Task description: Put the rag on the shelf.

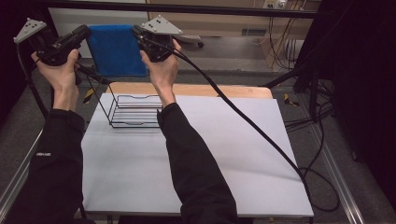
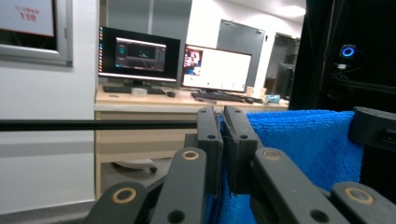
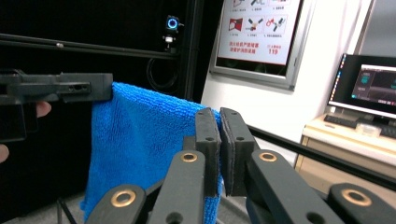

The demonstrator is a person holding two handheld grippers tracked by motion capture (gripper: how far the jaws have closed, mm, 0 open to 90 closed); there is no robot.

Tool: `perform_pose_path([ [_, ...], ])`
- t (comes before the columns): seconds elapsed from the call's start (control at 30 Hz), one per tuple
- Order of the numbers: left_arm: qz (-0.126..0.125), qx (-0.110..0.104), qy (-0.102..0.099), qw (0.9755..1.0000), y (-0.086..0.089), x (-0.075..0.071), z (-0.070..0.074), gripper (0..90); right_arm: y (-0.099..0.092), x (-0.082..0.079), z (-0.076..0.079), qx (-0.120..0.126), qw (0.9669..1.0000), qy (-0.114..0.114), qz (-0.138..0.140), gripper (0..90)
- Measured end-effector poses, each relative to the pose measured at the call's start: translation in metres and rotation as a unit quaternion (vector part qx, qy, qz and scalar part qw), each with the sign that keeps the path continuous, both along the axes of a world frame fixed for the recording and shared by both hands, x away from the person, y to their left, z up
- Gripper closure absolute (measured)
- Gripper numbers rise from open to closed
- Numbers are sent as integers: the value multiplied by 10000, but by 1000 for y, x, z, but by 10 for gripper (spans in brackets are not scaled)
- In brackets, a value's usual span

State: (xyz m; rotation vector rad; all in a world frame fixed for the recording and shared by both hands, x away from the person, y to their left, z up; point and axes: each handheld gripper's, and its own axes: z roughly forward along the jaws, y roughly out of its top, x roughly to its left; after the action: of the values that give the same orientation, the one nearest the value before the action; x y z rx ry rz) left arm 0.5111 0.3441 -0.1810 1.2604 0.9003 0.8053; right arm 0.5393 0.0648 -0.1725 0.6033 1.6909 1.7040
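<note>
Two hand-held grippers | left [image 1: 86, 31] pinching blue towel [image 1: 114, 49] corner | right [image 1: 136, 31] pinching opposite corner | above wire rack [image 1: 133, 112]

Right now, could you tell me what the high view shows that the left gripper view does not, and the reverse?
High view alone: the wire rack standing on the white table, and the person's sleeves. Left gripper view alone: two monitors on a desk beyond the table. Shared: the blue towel stretched between the left gripper and the right gripper, each shut on an upper corner.
</note>
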Motion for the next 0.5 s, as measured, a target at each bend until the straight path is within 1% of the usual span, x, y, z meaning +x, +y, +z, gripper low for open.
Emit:
perform_pose_path([
  [0.03,-19,56,36,10000,0,-1,-3,857,0,0,-1,17,10000,52,5,871],
  [0.07,-40,83,39,9999,-1,-1,-5,857,-2,0,-4,27,9999,141,17,871],
  [0.17,-96,138,111,9998,0,-3,-12,857,-4,-1,-10,6,9996,296,28,871],
  [0.2,-133,142,146,9997,0,-4,-14,857,-5,-2,-13,-35,9995,318,52,870],
  [0.3,-185,158,186,9995,2,-7,-20,857,-6,-5,-20,-20,9991,413,116,870],
  [0.4,-227,238,243,9992,4,-11,-27,857,-7,-7,-26,-51,9986,502,165,870],
  [0.5,-269,230,262,9990,7,-14,-32,857,-6,-8,-31,-72,9980,575,246,870],
])
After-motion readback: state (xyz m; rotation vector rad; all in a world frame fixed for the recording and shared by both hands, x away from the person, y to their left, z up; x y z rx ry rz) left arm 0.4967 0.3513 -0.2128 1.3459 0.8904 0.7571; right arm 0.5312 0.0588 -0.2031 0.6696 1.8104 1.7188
